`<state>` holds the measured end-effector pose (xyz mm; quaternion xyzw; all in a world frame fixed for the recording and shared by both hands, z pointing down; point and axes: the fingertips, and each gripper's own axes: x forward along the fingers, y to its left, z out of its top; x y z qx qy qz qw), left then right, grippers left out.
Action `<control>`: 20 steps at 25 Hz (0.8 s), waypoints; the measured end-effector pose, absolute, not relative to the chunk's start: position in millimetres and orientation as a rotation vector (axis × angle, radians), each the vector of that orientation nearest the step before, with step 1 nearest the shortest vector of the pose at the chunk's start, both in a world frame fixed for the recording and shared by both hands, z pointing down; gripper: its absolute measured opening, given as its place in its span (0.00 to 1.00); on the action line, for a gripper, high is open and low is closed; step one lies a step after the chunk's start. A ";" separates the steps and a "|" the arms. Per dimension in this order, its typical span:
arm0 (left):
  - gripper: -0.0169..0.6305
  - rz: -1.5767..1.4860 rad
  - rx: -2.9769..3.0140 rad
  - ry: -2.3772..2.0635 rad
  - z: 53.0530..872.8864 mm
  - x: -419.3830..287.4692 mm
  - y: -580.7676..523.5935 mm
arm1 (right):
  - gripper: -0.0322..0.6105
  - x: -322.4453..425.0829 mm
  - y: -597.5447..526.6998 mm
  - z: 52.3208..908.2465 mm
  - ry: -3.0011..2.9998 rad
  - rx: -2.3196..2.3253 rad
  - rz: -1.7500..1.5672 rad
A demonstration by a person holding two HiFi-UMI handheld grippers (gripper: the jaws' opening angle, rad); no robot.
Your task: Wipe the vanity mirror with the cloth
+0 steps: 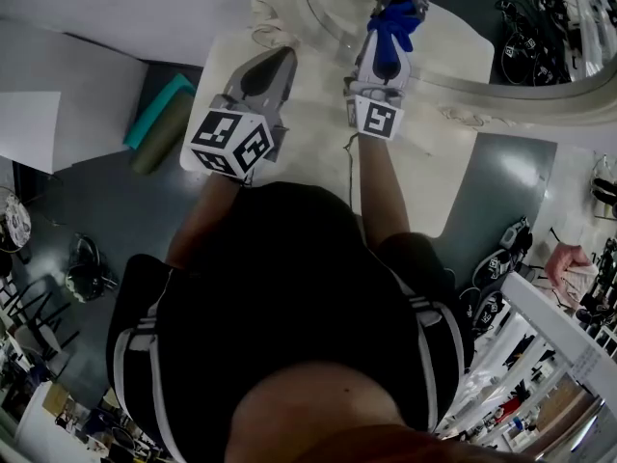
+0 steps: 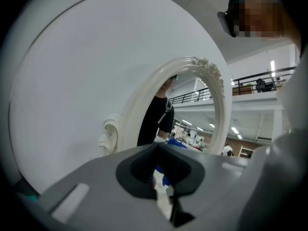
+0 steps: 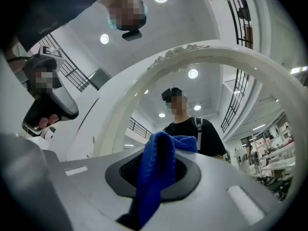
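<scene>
Right gripper (image 1: 393,15) fingers pinch the cloth (image 3: 155,172), held up at the mirror (image 1: 482,37) (contact unclear); the cloth sticks out past the tips, probably so it meets the glass first; left gripper (image 1: 279,62) fingers pressed together, empty, parked over the bench (image 1: 439,177), likely keeping clear.

White table (image 1: 434,162), dark grey floor (image 1: 67,210)

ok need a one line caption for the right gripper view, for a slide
Right gripper clamps a blue cloth, facing the white-framed vanity mirror.
</scene>
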<state>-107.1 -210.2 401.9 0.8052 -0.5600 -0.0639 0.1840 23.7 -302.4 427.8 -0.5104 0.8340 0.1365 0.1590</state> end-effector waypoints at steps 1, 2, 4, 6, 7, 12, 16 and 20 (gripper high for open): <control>0.04 -0.181 2.268 -1.578 402.5 -109.9 -210.7 | 0.11 13.9 -301.5 427.2 2.403 -1.437 0.406; 0.04 -0.183 2.267 -1.577 402.5 -112.2 -210.9 | 0.11 5.1 -300.9 427.0 2.421 -1.425 0.421; 0.04 -0.183 2.270 -1.572 401.3 -114.8 -210.5 | 0.11 -5.0 -300.9 430.5 2.439 -1.420 0.432; 0.04 -0.180 2.275 -1.570 400.3 -116.9 -209.8 | 0.11 -11.4 -301.4 434.7 2.451 -1.423 0.418; 0.04 -0.179 2.274 -1.570 400.6 -118.9 -209.3 | 0.11 -16.4 -301.1 434.5 2.460 -1.417 0.412; 0.04 -0.179 2.255 -1.576 406.1 -132.1 -206.6 | 0.11 -44.6 -300.6 440.4 2.514 -1.359 0.499; 0.04 -0.191 2.246 -1.583 408.0 -139.9 -206.7 | 0.11 -68.2 -302.0 450.3 2.573 -1.298 0.455; 0.04 -0.199 2.238 -1.586 410.4 -147.8 -203.5 | 0.11 -76.6 -302.1 457.7 2.604 -1.287 0.342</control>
